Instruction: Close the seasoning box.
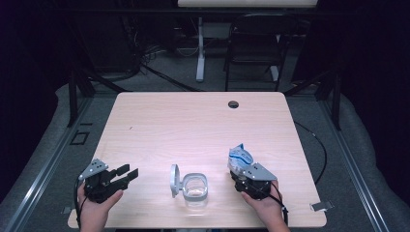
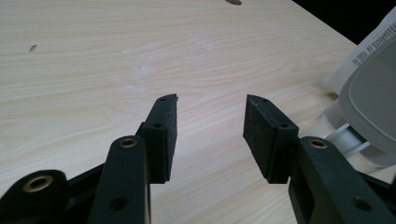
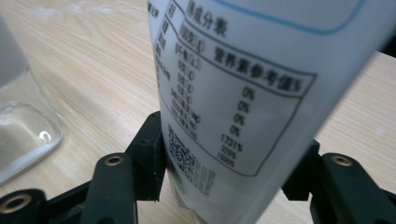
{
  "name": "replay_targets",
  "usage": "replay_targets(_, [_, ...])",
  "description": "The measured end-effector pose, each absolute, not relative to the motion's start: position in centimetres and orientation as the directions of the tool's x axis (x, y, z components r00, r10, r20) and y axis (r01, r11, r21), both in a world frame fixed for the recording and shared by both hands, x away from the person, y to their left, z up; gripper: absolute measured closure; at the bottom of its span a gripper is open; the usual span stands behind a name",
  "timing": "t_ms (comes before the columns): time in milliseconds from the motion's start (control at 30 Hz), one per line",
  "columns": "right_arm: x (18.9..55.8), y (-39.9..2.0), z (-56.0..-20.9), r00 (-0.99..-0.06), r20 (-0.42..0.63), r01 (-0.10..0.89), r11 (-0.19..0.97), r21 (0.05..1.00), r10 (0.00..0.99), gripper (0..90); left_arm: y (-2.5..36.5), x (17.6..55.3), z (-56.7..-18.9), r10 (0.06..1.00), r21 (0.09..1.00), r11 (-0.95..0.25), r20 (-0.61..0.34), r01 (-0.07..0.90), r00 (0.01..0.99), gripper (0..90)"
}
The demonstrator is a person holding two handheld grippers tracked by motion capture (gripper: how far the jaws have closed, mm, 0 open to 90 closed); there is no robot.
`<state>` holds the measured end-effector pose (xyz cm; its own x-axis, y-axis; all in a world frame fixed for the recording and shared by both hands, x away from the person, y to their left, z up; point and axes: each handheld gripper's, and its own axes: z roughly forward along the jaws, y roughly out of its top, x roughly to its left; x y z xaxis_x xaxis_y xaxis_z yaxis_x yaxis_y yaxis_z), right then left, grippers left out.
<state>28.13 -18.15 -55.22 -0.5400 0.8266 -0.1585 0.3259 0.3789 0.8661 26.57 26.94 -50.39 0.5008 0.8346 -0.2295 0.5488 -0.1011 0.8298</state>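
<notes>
A clear glass jar (image 1: 196,188) stands near the table's front edge with its grey hinged lid (image 1: 174,180) flipped open to its left. My right gripper (image 1: 240,170) is shut on a white and blue pouch (image 1: 240,158) to the right of the jar. In the right gripper view the pouch (image 3: 243,84) shows a printed nutrition table and sits between the jaws, with the jar (image 3: 21,116) at the left edge. My left gripper (image 1: 128,173) is open and holds nothing, left of the jar. In the left gripper view the grey lid (image 2: 371,100) is at the right.
The light wood table (image 1: 193,125) has a round cable hole (image 1: 233,104) near its far edge. A black chair (image 1: 256,43) and a white desk leg (image 1: 200,48) stand beyond the table. Black frame rails run along both sides.
</notes>
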Motion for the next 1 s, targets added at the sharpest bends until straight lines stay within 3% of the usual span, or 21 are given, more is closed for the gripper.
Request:
replay_targets(600, [27.3,-17.7,-54.0,-0.569,-0.190,0.274,0.403,0.873,0.800,44.0,26.9,26.5,-50.4,0.836,0.829,-0.103,-0.227,0.549,0.500,55.2])
replay_targets(1000, [26.9,-16.5,-52.5,-0.593,-0.273,0.211,0.473,0.855,0.758,44.0,27.2,26.5,-50.2,0.838,0.832,-0.095,-0.229,0.546,0.495,55.2])
